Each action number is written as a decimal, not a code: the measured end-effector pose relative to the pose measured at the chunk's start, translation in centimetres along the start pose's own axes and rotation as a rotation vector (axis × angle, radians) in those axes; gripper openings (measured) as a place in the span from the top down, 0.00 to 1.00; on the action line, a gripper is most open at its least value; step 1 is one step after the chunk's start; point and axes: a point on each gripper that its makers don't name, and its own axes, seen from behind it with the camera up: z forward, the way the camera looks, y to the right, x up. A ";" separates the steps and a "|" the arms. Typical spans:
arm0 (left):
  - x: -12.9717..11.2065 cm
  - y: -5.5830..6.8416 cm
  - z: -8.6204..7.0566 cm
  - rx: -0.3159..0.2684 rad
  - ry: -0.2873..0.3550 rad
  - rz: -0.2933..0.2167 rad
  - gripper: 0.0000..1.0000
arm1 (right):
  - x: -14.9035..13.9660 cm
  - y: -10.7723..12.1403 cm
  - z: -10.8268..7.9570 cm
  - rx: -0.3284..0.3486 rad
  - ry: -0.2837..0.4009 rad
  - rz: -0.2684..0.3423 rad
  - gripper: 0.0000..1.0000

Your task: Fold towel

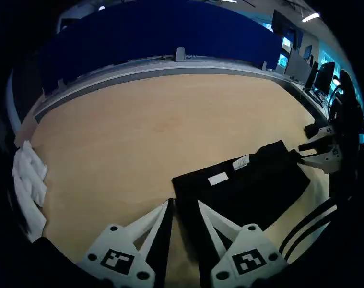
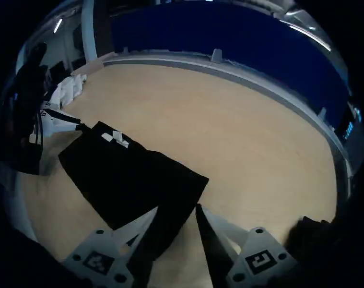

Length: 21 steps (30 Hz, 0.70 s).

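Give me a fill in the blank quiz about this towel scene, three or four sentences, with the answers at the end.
1. The towel lying on the table is ___ in colour.
2. The partition along the table's far edge is ___.
3. The pile of cloths at the table's edge is ___.
4. The left gripper and the right gripper each sit at a ___ of the towel.
Answers: black; blue; white; corner.
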 end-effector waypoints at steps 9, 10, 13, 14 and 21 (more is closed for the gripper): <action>0.9 -1.3 0.3 0.043 0.015 0.008 0.41 | 0.9 2.1 0.8 -0.094 0.021 0.005 0.16; 1.0 -1.5 0.3 0.050 0.016 0.010 0.38 | 1.1 2.4 0.7 -0.105 0.027 0.008 0.13; 1.2 -2.0 0.3 0.071 0.021 0.016 0.26 | 1.8 3.1 0.6 -0.136 0.046 0.016 0.06; 1.3 -2.2 0.3 0.077 0.022 0.018 0.20 | 2.0 3.3 0.6 -0.146 0.052 0.018 0.05; 1.4 -2.5 0.0 0.090 0.027 -0.002 0.09 | 2.7 4.2 0.1 -0.177 0.083 0.054 0.02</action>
